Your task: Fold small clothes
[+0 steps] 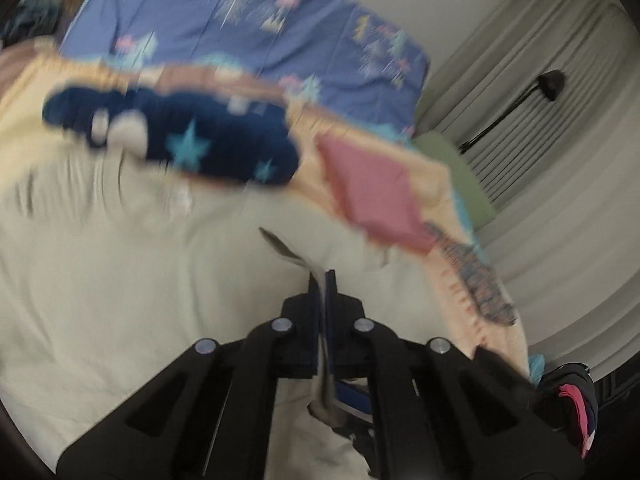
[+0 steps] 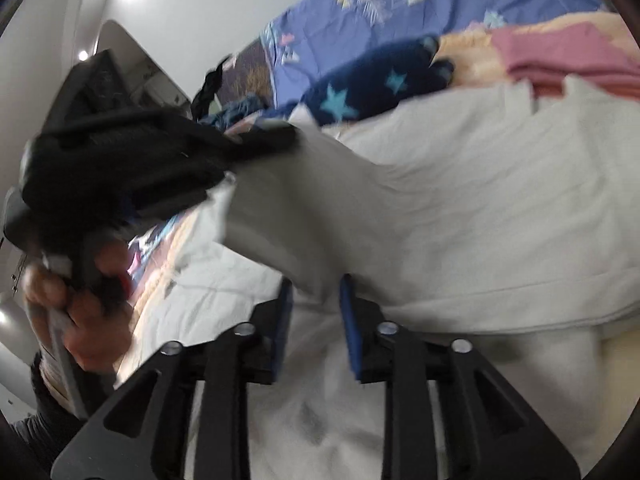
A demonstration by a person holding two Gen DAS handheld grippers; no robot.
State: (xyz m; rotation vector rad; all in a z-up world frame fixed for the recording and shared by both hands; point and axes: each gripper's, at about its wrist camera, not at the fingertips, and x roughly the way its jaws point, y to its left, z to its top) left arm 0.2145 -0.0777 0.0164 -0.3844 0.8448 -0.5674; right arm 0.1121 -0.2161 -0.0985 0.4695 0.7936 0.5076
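A large white garment [image 1: 120,288] lies spread over the bed. My left gripper [image 1: 323,276] is shut on an edge of the white garment, which hangs between its blue pads. In the right wrist view the left gripper [image 2: 280,136] holds that white garment [image 2: 440,220] lifted at the left. My right gripper [image 2: 316,284] is open, its blue pads either side of a raised fold of the garment. A navy garment with light blue stars [image 1: 208,140] [image 2: 360,80] and a folded pink piece [image 1: 372,192] [image 2: 568,56] lie beyond.
A blue patterned sheet [image 1: 260,12] covers the far bed, with an orange blanket [image 1: 460,240] under the clothes. A green pillow [image 1: 460,168], curtains [image 1: 540,80] and a black lamp [image 1: 548,84] are at the right. A dark cloth pile [image 2: 224,112] lies far left.
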